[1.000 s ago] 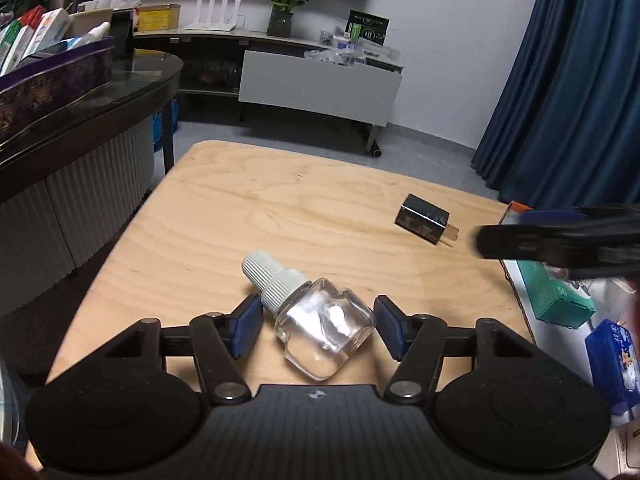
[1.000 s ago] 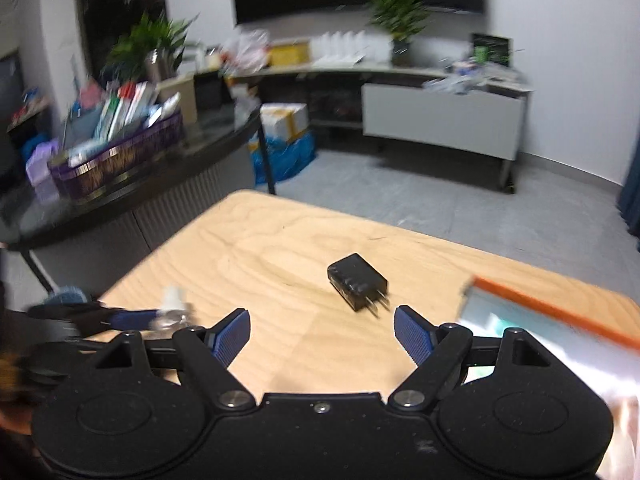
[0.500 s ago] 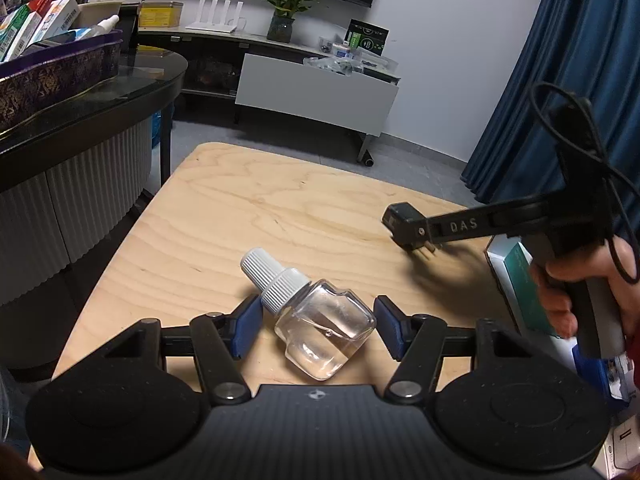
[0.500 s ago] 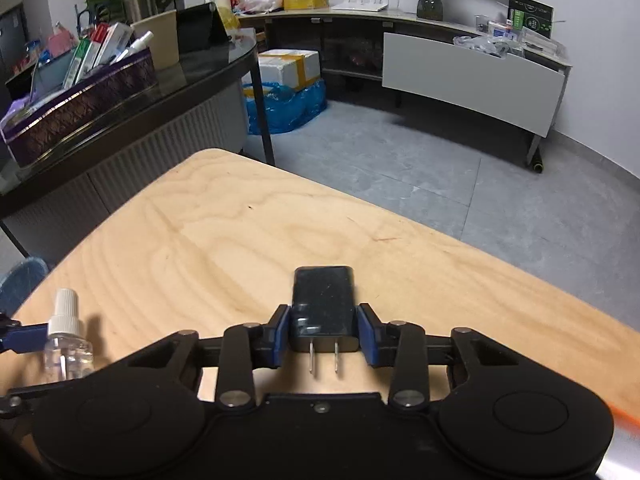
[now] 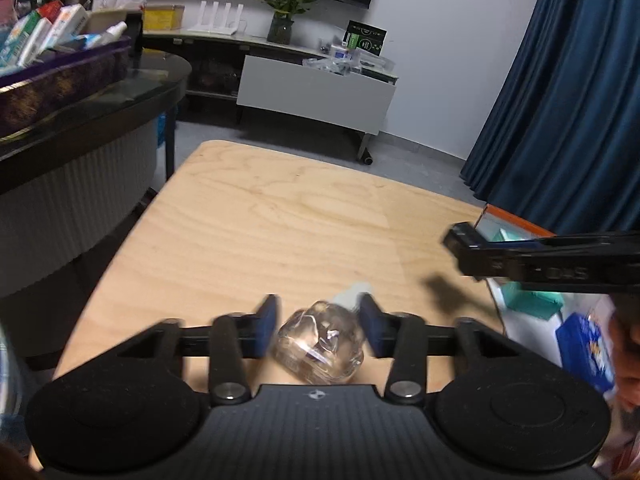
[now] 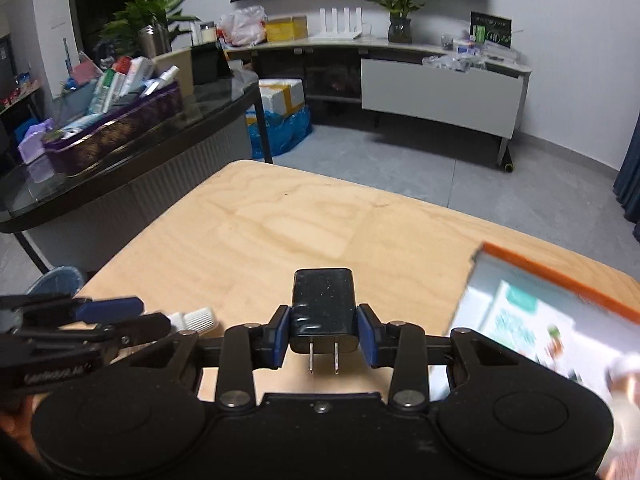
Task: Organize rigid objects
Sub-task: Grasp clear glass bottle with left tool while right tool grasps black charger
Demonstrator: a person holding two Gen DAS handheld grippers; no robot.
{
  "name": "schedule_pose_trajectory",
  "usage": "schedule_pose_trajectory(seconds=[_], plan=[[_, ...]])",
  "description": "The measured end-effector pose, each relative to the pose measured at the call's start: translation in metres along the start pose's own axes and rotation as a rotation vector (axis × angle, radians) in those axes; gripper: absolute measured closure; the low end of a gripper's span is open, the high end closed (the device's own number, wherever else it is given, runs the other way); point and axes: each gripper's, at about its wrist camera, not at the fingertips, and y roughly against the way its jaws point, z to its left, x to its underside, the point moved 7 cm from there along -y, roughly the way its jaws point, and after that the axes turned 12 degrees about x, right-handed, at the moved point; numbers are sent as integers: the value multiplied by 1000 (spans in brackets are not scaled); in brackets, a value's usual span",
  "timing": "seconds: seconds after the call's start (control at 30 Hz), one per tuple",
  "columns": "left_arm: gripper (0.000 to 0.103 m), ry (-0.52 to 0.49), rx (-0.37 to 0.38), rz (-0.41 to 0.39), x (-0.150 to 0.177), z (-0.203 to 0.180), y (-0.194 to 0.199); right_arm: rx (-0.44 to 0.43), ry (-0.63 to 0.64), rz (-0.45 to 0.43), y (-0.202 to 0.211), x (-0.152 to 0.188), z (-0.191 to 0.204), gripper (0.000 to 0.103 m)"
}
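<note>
A clear glass bottle [image 5: 320, 344] with a white cap [image 6: 196, 318] lies on the wooden table [image 5: 280, 220] between the blue pads of my left gripper [image 5: 319, 322]. The jaws are opening a little, and both pads still rest against the bottle's sides. My right gripper [image 6: 323, 336] is shut on a black charger plug [image 6: 323, 312], prongs pointing back at the camera, held above the table. In the left wrist view the right gripper [image 5: 464, 240] comes in from the right, beside an orange-rimmed box [image 5: 516, 220].
The orange-rimmed box [image 6: 560, 292] at the table's right edge holds a teal carton [image 5: 532, 300] and a blue pack [image 5: 584, 344]. A dark glass-topped counter [image 5: 80, 92] with a purple basket stands left. Blue curtains [image 5: 560, 120] hang at the right.
The right gripper closed on the charger plug, lifted it off the table and carried it right toward the box. The left pads stand closer together and the bottle has turned, cap pointing away.
</note>
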Motion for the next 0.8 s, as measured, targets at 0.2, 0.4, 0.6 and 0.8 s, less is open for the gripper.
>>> schedule_pose_trajectory(seconds=[0.2, 0.4, 0.6, 0.8], plan=[[22, -170, -28, 43, 6, -5, -14, -22, -103, -22, 31, 19, -4, 59], [53, -235, 13, 68, 7, -4, -31, -11, -157, -63, 56, 30, -10, 59], [55, -150, 39, 38, 11, -12, -16, 21, -205, -98, 77, 39, -19, 59], [75, -199, 50, 37, 8, -42, 0, 54, -245, -117, 99, 51, -32, 59]])
